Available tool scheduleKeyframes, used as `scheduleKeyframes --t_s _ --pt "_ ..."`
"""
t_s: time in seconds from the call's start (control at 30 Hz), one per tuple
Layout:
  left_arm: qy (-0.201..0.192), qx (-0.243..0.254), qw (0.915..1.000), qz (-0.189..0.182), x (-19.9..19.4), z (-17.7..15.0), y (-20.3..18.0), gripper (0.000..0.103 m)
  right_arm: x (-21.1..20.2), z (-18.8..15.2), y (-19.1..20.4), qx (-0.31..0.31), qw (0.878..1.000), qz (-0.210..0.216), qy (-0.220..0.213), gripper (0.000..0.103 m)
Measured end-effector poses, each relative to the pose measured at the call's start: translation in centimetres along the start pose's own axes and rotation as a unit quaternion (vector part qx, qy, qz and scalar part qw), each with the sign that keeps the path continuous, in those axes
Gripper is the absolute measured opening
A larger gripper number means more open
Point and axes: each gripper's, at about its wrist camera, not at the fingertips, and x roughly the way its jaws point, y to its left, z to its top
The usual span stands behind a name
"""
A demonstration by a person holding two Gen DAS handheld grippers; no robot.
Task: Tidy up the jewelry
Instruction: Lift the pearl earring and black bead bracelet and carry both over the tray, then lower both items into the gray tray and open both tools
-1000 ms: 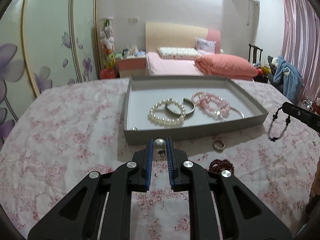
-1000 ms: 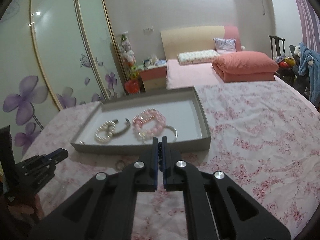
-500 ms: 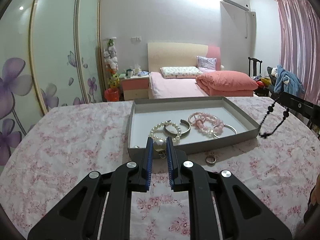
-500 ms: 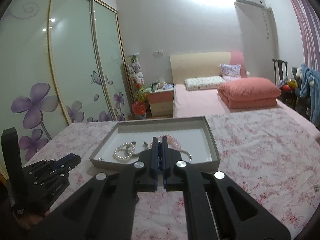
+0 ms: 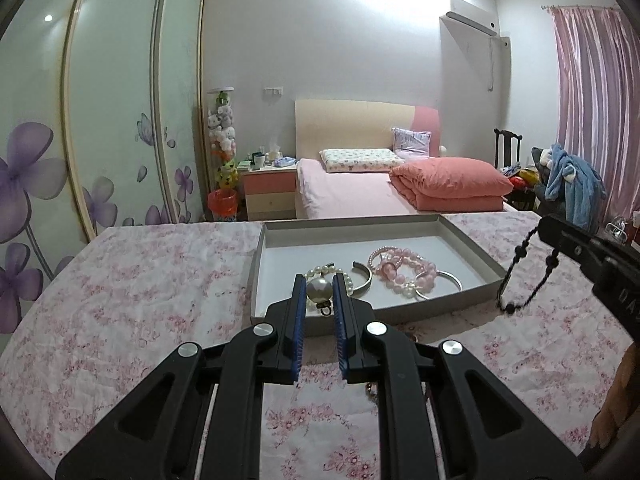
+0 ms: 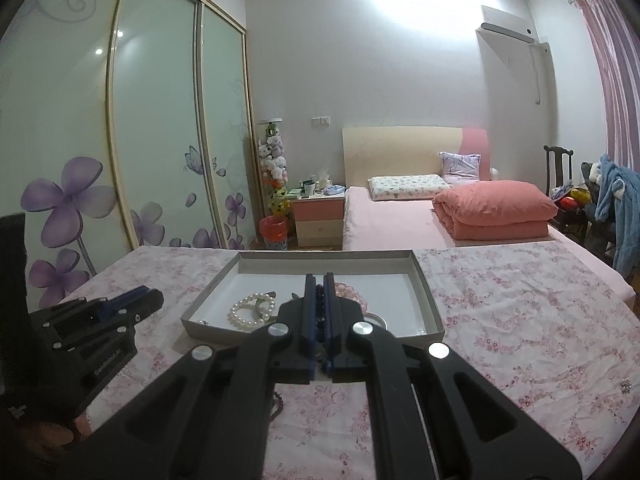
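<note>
My left gripper (image 5: 319, 280) is shut on a large pearl pendant (image 5: 319, 291) with a small metal loop, held just above the near wall of the grey tray (image 5: 420, 309). In the tray lie a pearl bracelet (image 6: 250, 312), pink bead bracelets (image 5: 404, 266) and a silver bangle (image 5: 444, 280). My right gripper (image 6: 319, 280) is shut on a string of dark beads (image 5: 519, 249), which hangs in a loop beside the tray's right wall. In the left wrist view the right gripper (image 5: 546, 226) comes in from the right edge. The left gripper (image 6: 156, 300) shows at the left of the right wrist view.
The tray sits on a pink floral tablecloth (image 5: 140, 300). A small sparkling piece (image 6: 625, 388) lies on the cloth at the far right. Dark red beads (image 6: 278, 404) lie under my right gripper. A bed, a nightstand and wardrobe doors stand beyond the table.
Both grippers have risen and tilted up, so the tray sits lower in each view. The pearl pendant and the dark beads stayed gripped. The right gripper shifted toward the tray.
</note>
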Motion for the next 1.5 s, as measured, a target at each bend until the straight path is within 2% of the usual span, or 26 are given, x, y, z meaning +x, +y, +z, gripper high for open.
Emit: scheduleKeyframes --t_s 0.63,0.97,1.3,1.5 --pt "-0.028 -0.001 0.9996 -0.004 -0.1 1.8 -0.4 0.014 -0.2 2.0 0.5 -0.013 0.999 -0.011 -0.035 0.005" --pt "-0.025 -0.023 0.9994 -0.005 3.3 3.9 0.3 0.014 3.1 4.2 0.0 -0.004 0.999 -0.019 -0.046 0.005" --pt "0.017 -0.030 0.9993 -0.014 8.8 4.3 0.5 0.014 9.3 4.5 -0.4 0.008 1.000 -0.015 -0.003 0.005" --pt "0.058 -0.024 0.9977 -0.025 12.3 3.5 -0.2 0.014 14.0 3.5 -0.8 0.014 0.999 -0.015 0.043 0.005"
